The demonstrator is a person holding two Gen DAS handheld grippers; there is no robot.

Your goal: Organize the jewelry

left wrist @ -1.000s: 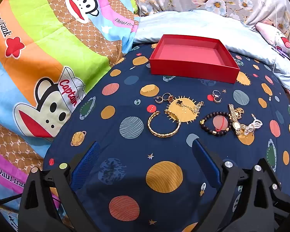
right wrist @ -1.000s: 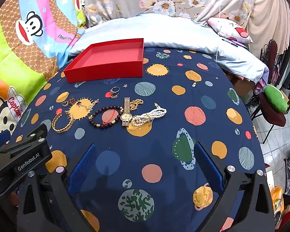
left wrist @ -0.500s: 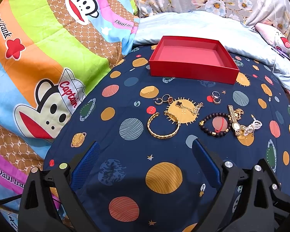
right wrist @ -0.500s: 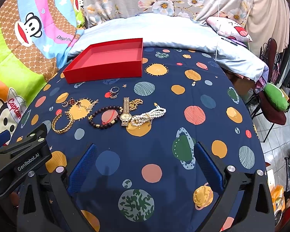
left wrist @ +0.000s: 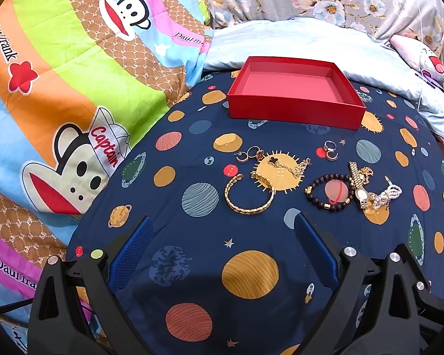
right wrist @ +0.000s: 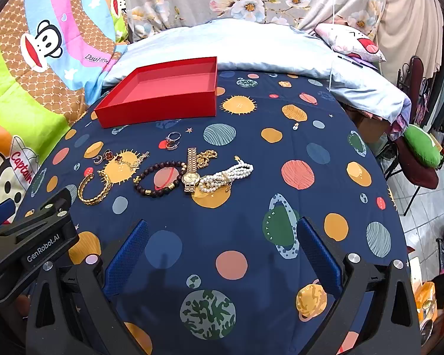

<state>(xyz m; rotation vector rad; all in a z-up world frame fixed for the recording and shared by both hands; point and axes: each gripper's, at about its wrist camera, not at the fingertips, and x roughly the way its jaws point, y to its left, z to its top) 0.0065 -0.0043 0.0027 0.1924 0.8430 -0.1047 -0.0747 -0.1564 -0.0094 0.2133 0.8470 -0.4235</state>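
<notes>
Nearby, gold bangle (left wrist: 249,194) (open-ended) beside beaded bracelet (left wrist: 329,190)

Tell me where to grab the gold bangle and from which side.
Take the gold bangle on its closed near arc, coming straight down with one finger inside the loop and one outside. It lies flat on the cloth, its opening faces away toward the chain, and the near side is free of other jewelry.

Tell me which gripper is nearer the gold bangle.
Left. The left gripper is open just short of the gold bangle, which lies slightly right of its centre line. The right gripper sits further right; the bangle lies off beyond its left finger.
</notes>
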